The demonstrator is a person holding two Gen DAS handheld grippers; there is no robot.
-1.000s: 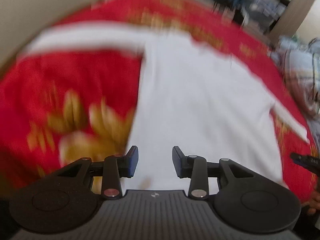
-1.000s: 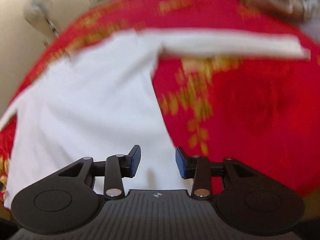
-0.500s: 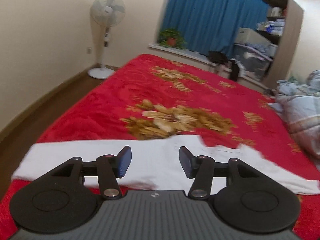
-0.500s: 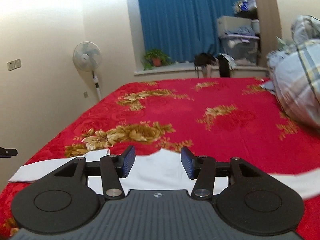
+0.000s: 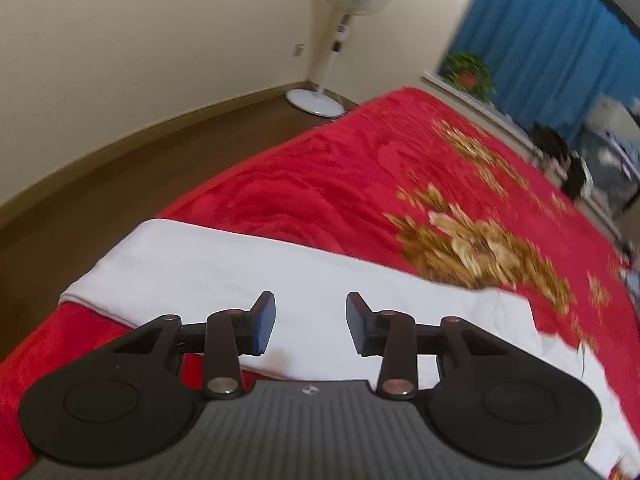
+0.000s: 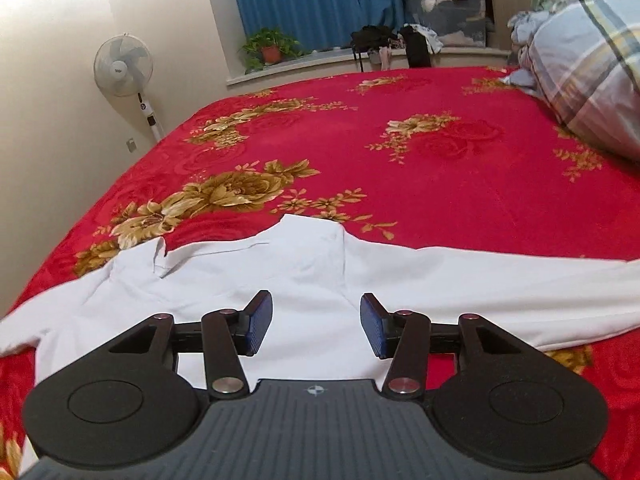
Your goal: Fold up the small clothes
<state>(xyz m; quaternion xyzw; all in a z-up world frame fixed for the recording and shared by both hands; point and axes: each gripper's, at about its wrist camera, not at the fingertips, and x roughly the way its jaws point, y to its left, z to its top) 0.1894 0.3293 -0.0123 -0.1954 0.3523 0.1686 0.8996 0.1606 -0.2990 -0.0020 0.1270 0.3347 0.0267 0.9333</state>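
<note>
A lived-in home bedroom: a bed under a red plush blanket with gold flowers (image 6: 440, 184), blue curtains (image 6: 312, 0), a white pedestal fan (image 6: 123, 65), a potted windowsill plant (image 6: 270, 46) and a plaid quilt (image 6: 588, 68).

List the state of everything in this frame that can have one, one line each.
white shirt: spread flat on the bed, sleeves stretched out to both sides, collar away from the camera, not yet folded.
left gripper: fingers closing, nothing between them, above the sleeve.
right gripper: open, empty, above the shirt body.
fan: blades look still.
blue curtain: drawn.
plaid quilt: bunched at the bed's right edge.
</note>
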